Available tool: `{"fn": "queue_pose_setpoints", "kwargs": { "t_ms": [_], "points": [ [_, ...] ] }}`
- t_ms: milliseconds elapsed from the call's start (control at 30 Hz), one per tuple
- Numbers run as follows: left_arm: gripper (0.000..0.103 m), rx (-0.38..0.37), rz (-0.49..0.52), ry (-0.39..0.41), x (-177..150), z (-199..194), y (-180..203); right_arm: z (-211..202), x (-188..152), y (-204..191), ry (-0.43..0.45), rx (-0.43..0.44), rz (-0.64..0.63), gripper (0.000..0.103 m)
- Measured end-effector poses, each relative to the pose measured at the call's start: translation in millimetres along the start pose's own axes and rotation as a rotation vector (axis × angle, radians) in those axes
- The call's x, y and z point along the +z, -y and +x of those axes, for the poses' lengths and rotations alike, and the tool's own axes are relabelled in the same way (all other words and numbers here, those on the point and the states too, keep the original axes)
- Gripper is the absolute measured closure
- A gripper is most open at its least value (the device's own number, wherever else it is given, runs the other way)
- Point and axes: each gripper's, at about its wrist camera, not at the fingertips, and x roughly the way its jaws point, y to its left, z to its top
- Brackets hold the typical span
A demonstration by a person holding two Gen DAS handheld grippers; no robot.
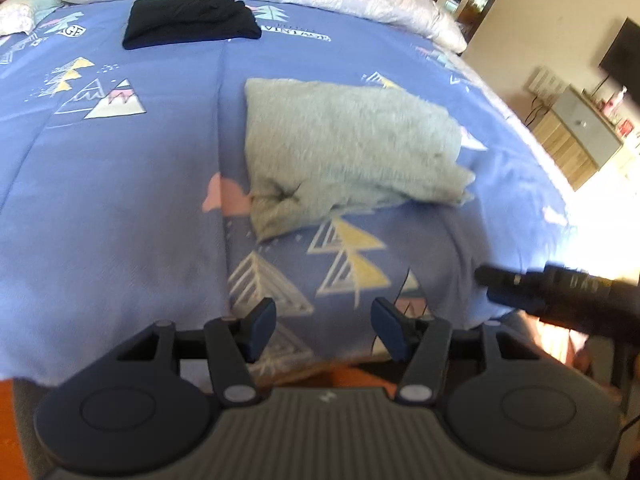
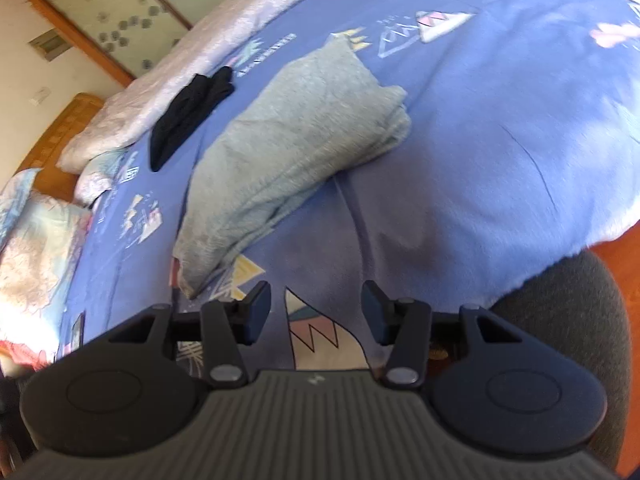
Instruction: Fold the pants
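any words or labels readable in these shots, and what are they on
"VINTAGE", blurred: printed on the blue bedsheet beside the black folded garment.
"GE": end of a cut-off word on the sheet's far left print.
Lettering on the right tongs: too blurred to read.
Sheet print in the right wrist view: unreadable.

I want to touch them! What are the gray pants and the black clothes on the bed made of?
The gray pants look like a soft, fuzzy fabric, maybe fleece or knit: the surface is matte and nappy, though the picture is blurred. The black clothes look like a thinner, smoother cloth with fine creases; which cloth, I cannot tell.
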Motion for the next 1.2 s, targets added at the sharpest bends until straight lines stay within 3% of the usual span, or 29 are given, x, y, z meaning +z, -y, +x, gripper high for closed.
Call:
{"fn": "queue_pose_setpoints", "kwargs": {
  "t_ms": [133,367,500,667,767,867,1000,1200],
  "points": [
    [0.046,0.035,-0.010,0.065,-3,-19,-7,-7,-2,-12,0.045,-0.012,-0.037,0.050],
    [0.041,0.115,-0.028,0.054,8,-14,-22,2,-5,-30,0.099,-0.064,-0.195,0.050],
    [0.041,0.234,-0.038,0.027,29,3,-20,-1,-2,-23,0.140,-0.071,-0.213,0.050],
    [0.041,0.282,0.011,0.031,33,14,-6,7,2,-16,0.102,-0.033,-0.203,0.050],
    [0.040,0.273,0.013,0.002,34,24,-3,9,3,-13,0.083,-0.018,-0.193,0.050],
    [0.024,0.301,0.037,-0.006,35,33,1,9,5,-8,0.080,-0.019,-0.173,0.050],
    [0.023,0.352,0.079,-0.010,36,39,7,7,6,-3,0.091,-0.023,-0.135,0.050],
    [0.011,0.375,0.087,-0.002,35,39,6,4,5,-1,0.108,-0.043,-0.152,0.050]
  ]
}}
